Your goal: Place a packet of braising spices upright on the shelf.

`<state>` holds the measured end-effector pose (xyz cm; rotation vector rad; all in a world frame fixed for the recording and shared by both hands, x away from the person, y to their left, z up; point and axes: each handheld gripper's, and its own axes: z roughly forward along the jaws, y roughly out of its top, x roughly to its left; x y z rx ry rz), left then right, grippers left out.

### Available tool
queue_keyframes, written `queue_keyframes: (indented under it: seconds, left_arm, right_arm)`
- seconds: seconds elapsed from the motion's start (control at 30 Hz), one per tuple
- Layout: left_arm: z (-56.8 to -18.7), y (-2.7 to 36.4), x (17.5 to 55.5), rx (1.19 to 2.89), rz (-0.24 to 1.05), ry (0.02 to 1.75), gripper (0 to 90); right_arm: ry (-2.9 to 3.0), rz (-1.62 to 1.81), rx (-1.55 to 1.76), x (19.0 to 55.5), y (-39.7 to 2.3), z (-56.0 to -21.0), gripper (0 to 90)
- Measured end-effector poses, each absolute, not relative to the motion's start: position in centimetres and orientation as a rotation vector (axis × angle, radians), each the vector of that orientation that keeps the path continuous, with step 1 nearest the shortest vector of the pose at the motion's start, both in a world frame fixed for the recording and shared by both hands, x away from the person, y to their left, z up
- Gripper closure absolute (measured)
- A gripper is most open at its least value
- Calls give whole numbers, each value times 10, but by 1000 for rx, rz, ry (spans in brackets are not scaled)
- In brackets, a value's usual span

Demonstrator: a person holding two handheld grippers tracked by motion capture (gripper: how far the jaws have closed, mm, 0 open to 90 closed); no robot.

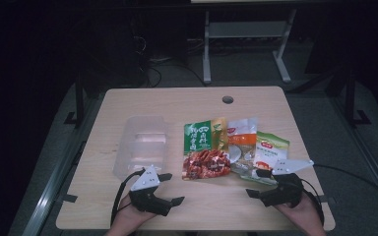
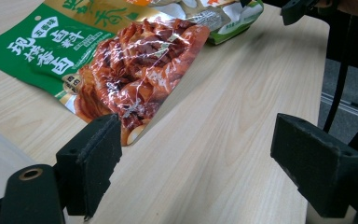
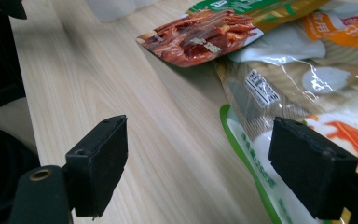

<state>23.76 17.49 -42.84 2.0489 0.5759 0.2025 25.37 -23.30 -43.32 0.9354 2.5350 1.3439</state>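
High view: on the pale wooden surface (image 1: 128, 196), the left claw (image 1: 170, 189) gapes empty just near of a clear plastic tub (image 1: 140, 145), and the right claw (image 1: 256, 183) gapes empty over the near edge of a green-rimmed white food pouch (image 1: 270, 152). Left gripper view: a green-and-gold packet of red meat (image 2: 135, 70) lies beyond wide jaws. Right gripper view: spread jaws straddle the pouch's green edge, gripping nothing.

Glossy crinkled plastic food packets (image 1: 205, 150), clear plastic tub (image 1: 142, 142), matt pale wood-grain table (image 1: 177, 101)
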Motion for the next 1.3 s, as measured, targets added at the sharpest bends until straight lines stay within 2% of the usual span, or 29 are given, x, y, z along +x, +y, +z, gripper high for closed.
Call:
queue_keyframes:
  seconds: [0.5, 0.87, 1.3]
  left_arm:
    - [-429, 176, 238, 2045, 191, 582, 162]
    - [-430, 173, 241, 2046, 181, 586, 162]
    - [-427, 176, 242, 2034, 195, 589, 164]
  right_arm:
    - [2568, 1368, 916, 278, -218, -412, 159]
    - [2631, 1300, 934, 333, -184, -381, 178]
    - [2653, 1196, 1020, 392, -166, -374, 213]
